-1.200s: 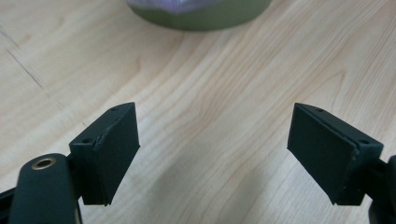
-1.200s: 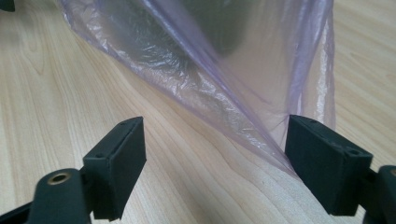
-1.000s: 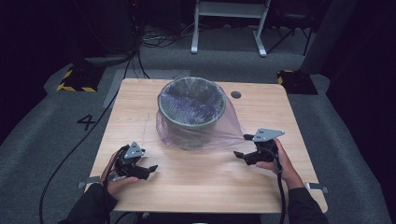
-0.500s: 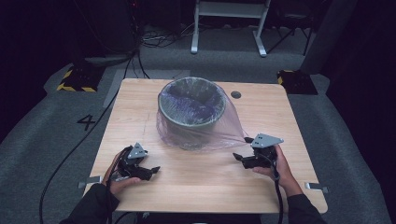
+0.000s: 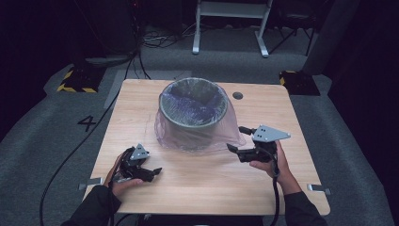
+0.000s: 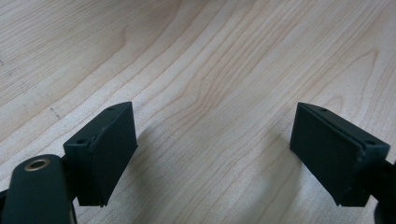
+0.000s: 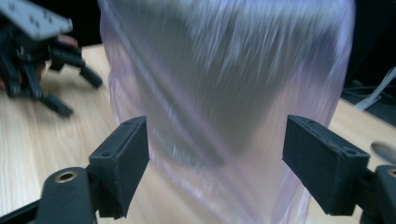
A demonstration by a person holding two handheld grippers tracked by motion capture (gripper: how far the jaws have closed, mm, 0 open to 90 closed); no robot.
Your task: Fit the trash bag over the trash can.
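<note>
Facing the bagged grey bin (image 5: 194,109) mid-table, right gripper (image 5: 238,139) has jaws apart, just been closing, nothing clamped.
Bin stands upright on the wooden table (image 5: 211,188), translucent purple bag (image 5: 162,132) draped over its rim. Left gripper (image 5: 151,172) rests near the front edge, jaws apart over bare wood, well apart from the bin.

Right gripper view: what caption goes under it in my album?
Open right gripper faces a grey bin draped in a clear plastic bag.
</note>
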